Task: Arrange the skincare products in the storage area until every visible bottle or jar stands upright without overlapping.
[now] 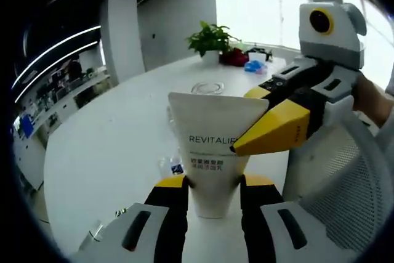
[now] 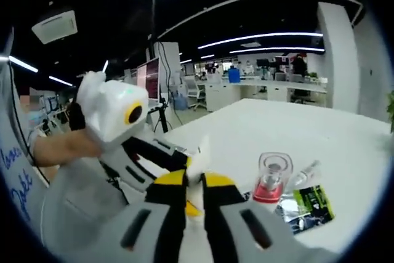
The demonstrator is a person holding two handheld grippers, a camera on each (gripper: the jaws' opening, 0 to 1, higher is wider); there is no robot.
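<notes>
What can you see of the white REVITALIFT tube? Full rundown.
The white tube is a soft-looking squeeze tube, held with its flat crimped end up and its narrow end down between the left tongs, off the table. Dark "REVITALIF" lettering shows, with small print below it. The right tongs pinch its upper right edge with a yellow tip, covering the last letters. In the right gripper view a white sliver of it shows above the right tongs' tips. The cap is hidden.

Left gripper [image 1: 212, 184] is clamping its jaws on the tube [image 1: 212, 152]. Right gripper [image 2: 194, 184] is reaching in from the right, jaws nearly closed, pinching the tube's edge.
</notes>
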